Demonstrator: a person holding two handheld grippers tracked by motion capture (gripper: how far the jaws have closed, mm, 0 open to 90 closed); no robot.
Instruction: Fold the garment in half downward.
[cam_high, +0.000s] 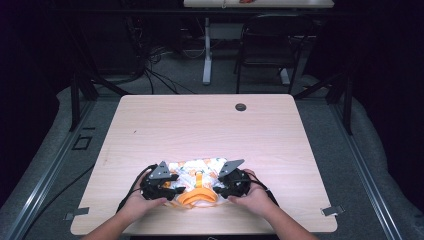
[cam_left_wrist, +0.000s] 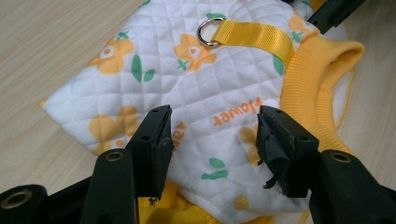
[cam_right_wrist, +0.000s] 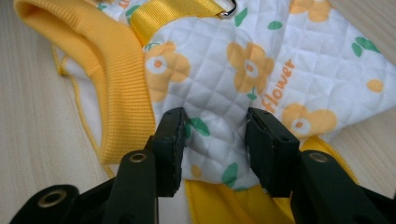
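While the quilted flower-print vest (cam_high: 197, 172) lies on the desk (cam_high: 200, 125) at its near edge, I have the left tongs (cam_left_wrist: 212, 135) spread wide over its left side; the right tongs (cam_right_wrist: 215, 140) straddle a fabric fold, grip uncertain.

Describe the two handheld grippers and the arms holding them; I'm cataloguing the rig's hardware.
Both the left gripper and right gripper are black, each topped by a grey three-cornered plate, with a black cable trailing back. Each has two blocky black jaws with brass-ringed holes; a left pad looks frayed. The forearms are bare, no sleeves visible.
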